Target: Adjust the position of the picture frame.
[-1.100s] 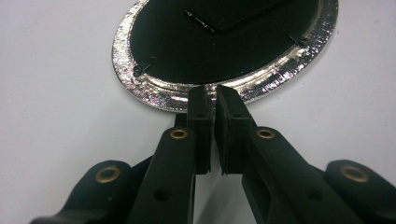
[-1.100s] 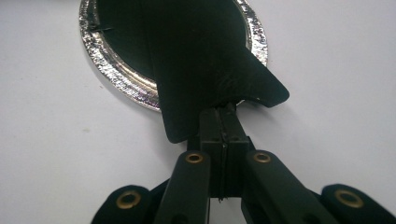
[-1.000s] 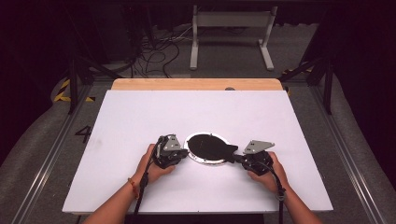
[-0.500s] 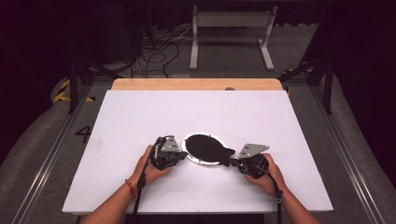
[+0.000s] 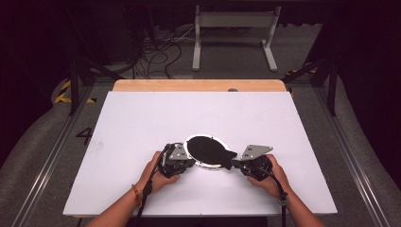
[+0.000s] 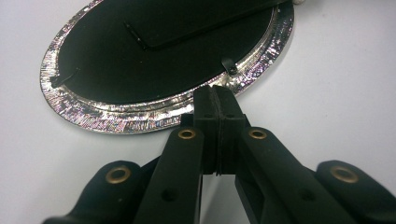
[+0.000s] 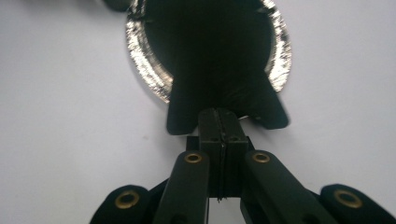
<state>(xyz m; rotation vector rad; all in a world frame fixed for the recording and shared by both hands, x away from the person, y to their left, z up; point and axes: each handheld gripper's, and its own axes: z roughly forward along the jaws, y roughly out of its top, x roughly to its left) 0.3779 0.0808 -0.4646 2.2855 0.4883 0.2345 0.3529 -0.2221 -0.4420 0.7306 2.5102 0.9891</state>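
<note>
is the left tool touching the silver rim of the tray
Touching. In the left gripper view the left tool, jaws closed, meets the silver rim at its near edge, no gap visible.

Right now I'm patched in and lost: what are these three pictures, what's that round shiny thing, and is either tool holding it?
No robot here: a person holds a two-jaw gripper in each hand. The high view looks down on a white table. The other two cameras ride on the grippers, looking along their black jaws. In the middle lies a round foil tray with a black lid. The left gripper has its jaws together at the tray's rim; whether they pinch it is unclear. The right gripper is closed on the lid's flared black tab.
</note>
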